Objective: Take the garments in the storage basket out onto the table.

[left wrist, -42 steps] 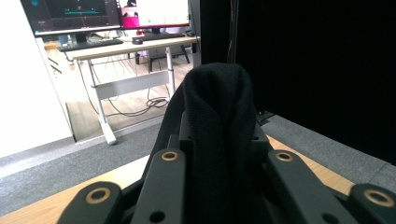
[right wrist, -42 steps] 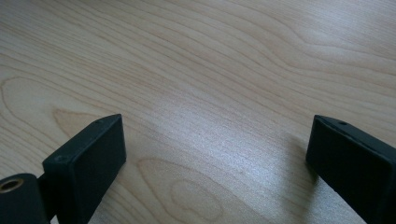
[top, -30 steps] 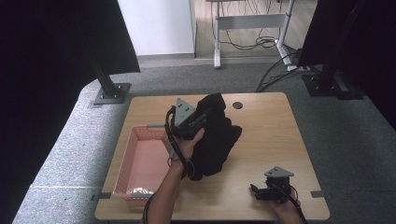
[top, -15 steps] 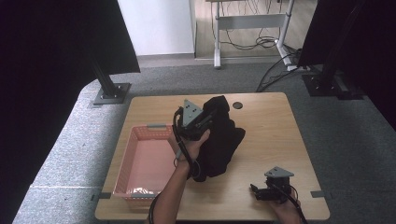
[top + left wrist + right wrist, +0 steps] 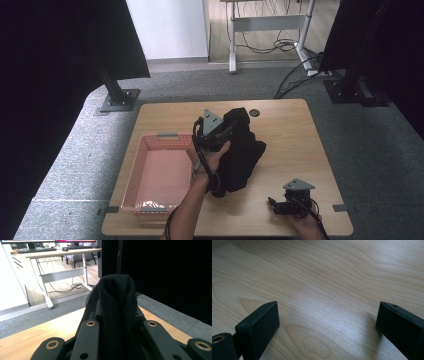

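A black cloth (image 5: 240, 152) lies near the middle of the wooden table (image 5: 295, 135), a soft, matte, knit-looking heap with no sharp edges. Its long axis runs from the near side of the table to the far side, tilted slightly toward the far left; its upper end is lifted and bunched, and its lower end spreads on the wood. The left gripper (image 5: 220, 132) is clamped on that raised upper end: in the left gripper view a ribbed fold of the cloth (image 5: 117, 310) stands upright between the two black jaws, which press in on it from both sides. The person's left hand (image 5: 207, 157) holds this gripper from below, its forearm coming up from the bottom edge. Just to the left of the cloth sits a pink basket (image 5: 165, 137), rectangular, plastic, with meshed walls; something pale lies in its near corner, too small to tell. The right gripper (image 5: 280, 206) rests low over the near right part of the table, well apart from the cloth, its jaws spread wide with bare, pale, grained wood between them in the right gripper view (image 5: 327, 322). The table has rounded corners and a small dark round hole (image 5: 254, 113) near its far edge. Grey carpet (image 5: 75, 150) surrounds it.
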The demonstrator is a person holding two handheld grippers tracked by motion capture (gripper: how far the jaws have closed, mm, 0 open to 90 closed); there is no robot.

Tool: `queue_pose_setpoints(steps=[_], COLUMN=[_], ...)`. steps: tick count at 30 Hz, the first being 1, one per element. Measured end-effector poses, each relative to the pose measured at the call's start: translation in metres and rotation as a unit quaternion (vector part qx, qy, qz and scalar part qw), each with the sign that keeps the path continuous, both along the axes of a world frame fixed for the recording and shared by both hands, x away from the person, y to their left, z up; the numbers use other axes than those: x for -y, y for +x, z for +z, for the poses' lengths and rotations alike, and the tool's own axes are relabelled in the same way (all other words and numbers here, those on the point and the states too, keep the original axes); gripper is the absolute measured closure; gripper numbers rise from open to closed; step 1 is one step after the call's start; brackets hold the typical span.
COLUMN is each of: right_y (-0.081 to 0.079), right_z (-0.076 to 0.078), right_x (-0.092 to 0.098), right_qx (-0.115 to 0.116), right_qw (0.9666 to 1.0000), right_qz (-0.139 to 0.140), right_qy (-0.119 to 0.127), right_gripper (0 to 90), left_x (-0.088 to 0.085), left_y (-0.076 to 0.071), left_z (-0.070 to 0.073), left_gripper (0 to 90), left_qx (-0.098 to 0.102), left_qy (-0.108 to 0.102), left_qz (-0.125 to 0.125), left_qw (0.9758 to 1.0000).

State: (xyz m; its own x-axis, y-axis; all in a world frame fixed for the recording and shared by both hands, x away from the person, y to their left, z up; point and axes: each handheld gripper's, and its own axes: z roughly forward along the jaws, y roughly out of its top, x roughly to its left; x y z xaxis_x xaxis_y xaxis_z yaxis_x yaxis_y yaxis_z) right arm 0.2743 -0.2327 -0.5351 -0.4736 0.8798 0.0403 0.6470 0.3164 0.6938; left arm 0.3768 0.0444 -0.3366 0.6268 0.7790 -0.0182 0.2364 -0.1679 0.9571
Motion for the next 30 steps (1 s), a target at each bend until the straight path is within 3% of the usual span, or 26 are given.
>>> queue_pose_setpoints(steps=[30], right_y=[0.000], right_z=[0.000], right_x=[0.000], right_qx=[0.001], right_qw=[1.0000], right_qz=[0.000], right_qy=[0.000], right_gripper=[4.4], left_x=[0.018], left_y=[0.006], left_z=[-0.048], left_gripper=[75.2], left_qx=[-0.055], left_qy=[0.003], left_qz=[-0.010], left_qw=[0.9984])
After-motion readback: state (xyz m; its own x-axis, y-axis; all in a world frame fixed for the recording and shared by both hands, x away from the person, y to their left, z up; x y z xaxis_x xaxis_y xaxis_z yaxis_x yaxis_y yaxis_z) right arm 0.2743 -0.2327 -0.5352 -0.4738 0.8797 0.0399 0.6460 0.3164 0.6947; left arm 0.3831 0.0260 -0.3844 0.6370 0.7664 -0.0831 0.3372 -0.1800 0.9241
